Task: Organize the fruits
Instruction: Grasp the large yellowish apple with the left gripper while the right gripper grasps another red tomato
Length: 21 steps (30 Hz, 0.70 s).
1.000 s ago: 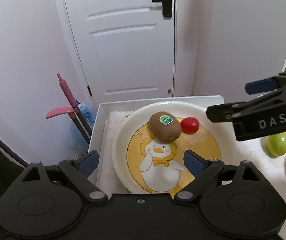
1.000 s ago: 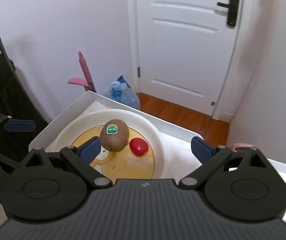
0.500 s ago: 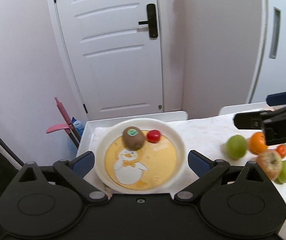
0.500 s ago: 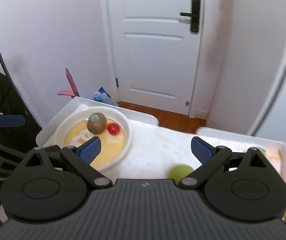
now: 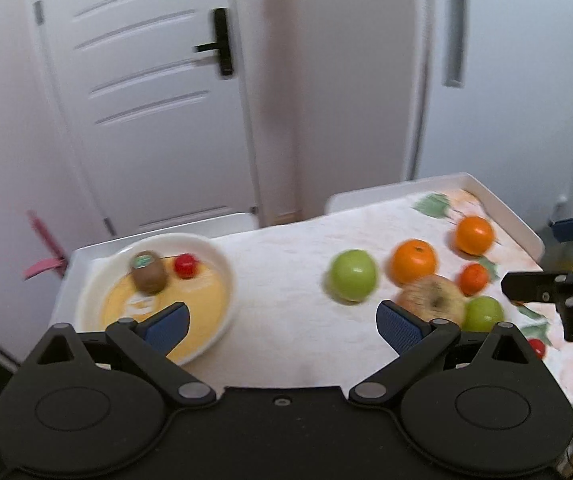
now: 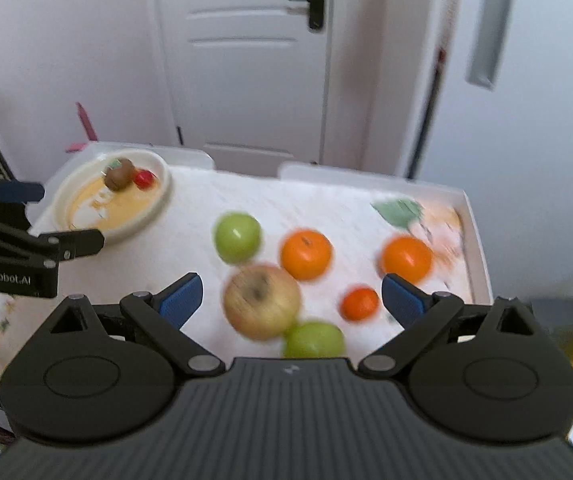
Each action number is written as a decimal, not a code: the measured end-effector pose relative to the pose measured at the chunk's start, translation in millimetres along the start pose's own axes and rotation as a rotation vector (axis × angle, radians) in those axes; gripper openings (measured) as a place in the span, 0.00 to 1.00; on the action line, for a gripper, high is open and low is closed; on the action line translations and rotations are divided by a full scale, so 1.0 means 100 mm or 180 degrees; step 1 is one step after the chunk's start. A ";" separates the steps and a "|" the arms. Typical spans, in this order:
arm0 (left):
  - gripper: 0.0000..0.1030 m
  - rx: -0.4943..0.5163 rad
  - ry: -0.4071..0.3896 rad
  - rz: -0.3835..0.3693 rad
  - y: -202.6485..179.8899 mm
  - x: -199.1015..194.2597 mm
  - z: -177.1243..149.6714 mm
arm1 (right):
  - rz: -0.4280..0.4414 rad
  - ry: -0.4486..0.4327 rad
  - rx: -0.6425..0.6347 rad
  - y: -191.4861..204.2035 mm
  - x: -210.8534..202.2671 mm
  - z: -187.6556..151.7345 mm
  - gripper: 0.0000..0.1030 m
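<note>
A white plate with a yellow duck picture sits at the table's left and holds a kiwi and a small red fruit. To the right lie a green apple, two oranges, a small tangerine, a yellowish apple and a smaller green fruit. My left gripper is open and empty above the table between plate and fruit. My right gripper is open and empty above the yellowish apple; the plate lies far left.
The table wears a white floral cloth and has a raised white rim. A white door and walls stand behind it. A pink-handled tool leans at the left. The views are motion-blurred.
Both grippers have pulled back and swung right from the plate. The plate now sits far left and the loose fruit has come into view.
</note>
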<state>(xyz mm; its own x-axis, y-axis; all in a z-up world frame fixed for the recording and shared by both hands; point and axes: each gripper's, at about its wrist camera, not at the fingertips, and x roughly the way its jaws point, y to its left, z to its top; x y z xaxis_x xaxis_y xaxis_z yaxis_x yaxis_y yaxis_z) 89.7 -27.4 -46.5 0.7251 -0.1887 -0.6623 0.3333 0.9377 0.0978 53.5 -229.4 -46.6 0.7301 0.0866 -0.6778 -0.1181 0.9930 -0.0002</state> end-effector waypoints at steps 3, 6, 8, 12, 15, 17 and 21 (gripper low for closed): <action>0.99 0.0202 0.0007 -0.0159 -0.18 0.12 -0.01 | -0.0099 0.0095 0.0088 -0.14 -0.01 -0.18 1.00; 0.99 0.0444 0.0048 -0.0311 -0.37 0.30 -0.01 | -0.0187 0.0196 0.0196 -0.26 0.02 -0.35 1.00; 0.99 0.0615 0.0104 -0.0426 -0.48 0.43 -0.02 | -0.0235 0.0260 0.0277 -0.32 0.05 -0.44 1.00; 0.99 0.0890 0.0208 -0.0607 -0.64 0.64 -0.04 | -0.0327 0.0384 0.0442 -0.42 0.14 -0.61 1.00; 0.99 0.1079 0.0256 -0.0719 -0.74 0.77 -0.05 | -0.0398 0.0495 0.0521 -0.45 0.22 -0.72 0.96; 0.98 0.1203 0.0296 -0.0794 -0.80 0.85 -0.05 | -0.0454 0.0549 0.0581 -0.47 0.26 -0.78 0.96; 0.98 0.1391 0.0358 -0.0937 -0.90 0.98 -0.06 | -0.0508 0.0635 0.0702 -0.47 0.33 -0.86 0.89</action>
<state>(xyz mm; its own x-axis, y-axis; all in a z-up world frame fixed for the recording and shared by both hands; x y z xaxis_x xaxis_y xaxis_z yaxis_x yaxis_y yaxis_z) 127.4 -128.6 -125.1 0.5020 -0.3704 -0.7815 0.7500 0.6365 0.1800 25.1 -279.9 -131.8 0.5789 -0.0671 -0.8127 0.1515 0.9881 0.0263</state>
